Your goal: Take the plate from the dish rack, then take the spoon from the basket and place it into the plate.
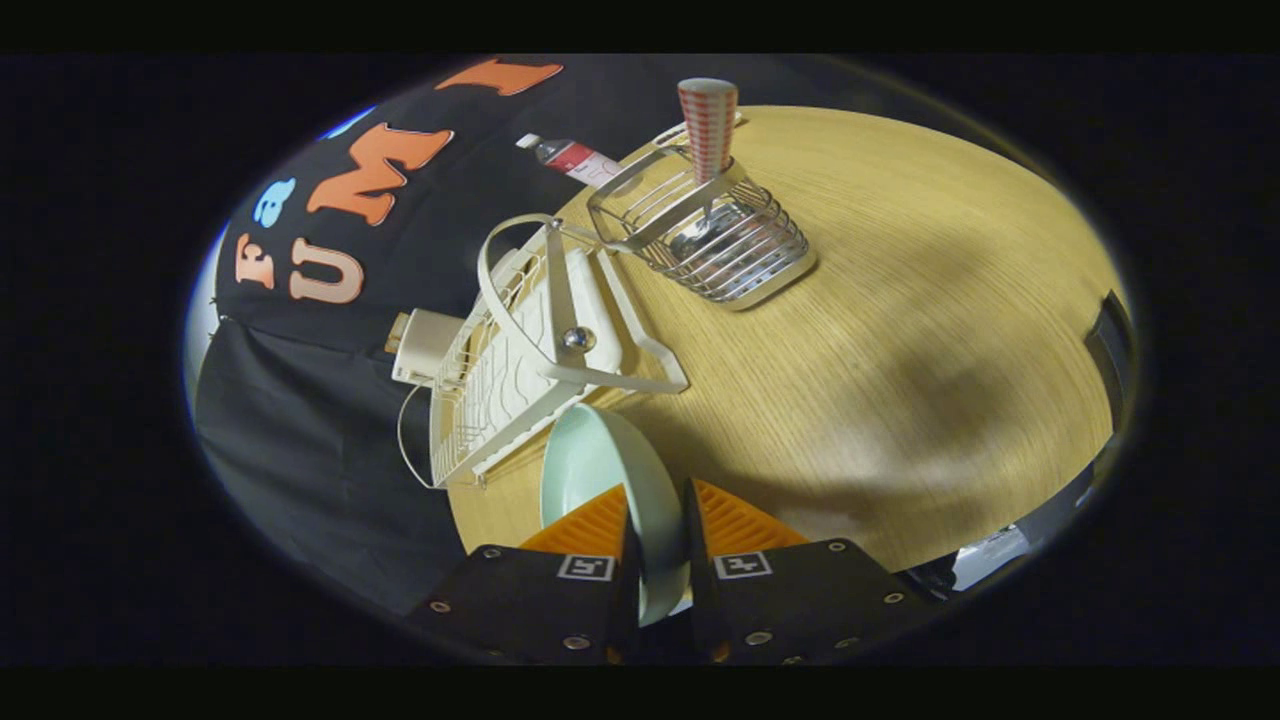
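Note:
My gripper (657, 525) is shut on the pale green plate (600, 465), both orange fingers (590, 520) pressing its rim from either side. The plate stands on edge between the fingers, lifted just off the near end of the white dish rack (530, 350). Beyond the rack stands a wire basket (715, 235) on the wooden table (900, 330). The spoon (707, 125) is upright in the basket, its red-checked handle sticking up and its metal bowl down among the wires.
A plastic bottle (575, 158) lies at the table's far edge behind the basket. A white box with a cord (425, 345) hangs off the rack's outer side. Bare tabletop stretches to the right of the rack and basket.

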Demonstrator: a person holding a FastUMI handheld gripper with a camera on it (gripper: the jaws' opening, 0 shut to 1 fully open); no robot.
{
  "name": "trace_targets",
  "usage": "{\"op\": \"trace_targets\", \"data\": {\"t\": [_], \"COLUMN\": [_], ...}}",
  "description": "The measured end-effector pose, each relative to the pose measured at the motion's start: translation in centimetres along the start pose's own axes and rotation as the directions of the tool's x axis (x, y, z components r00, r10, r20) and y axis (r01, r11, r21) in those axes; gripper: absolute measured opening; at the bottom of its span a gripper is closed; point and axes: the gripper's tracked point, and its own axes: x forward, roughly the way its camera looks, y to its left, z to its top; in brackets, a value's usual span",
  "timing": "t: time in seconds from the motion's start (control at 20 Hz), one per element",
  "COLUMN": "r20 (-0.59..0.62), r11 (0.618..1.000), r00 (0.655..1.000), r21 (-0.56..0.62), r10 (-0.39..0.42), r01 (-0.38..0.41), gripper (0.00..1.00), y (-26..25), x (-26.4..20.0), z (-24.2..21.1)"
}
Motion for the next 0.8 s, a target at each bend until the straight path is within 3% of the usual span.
{"op": "trace_targets", "data": {"t": [0.2, 0.4, 0.6, 0.8], "r20": [0.036, 0.178, 0.338, 0.445], "r11": [1.0, 0.994, 0.963, 0.907], "r00": [0.999, 0.983, 0.936, 0.885], "r21": [-0.025, -0.09, -0.202, -0.3], "r10": [-0.017, -0.047, -0.102, -0.14], "r01": [0.018, 0.064, 0.178, 0.294], "gripper": [0.29, 0.46, 0.6, 0.74], "y": [-0.3, -0.7, -1.8, -2.3], "x": [-0.7, -2.6, -5.1, -6.8], "z": [1.5, 5.7, 10.3, 13.7]}}
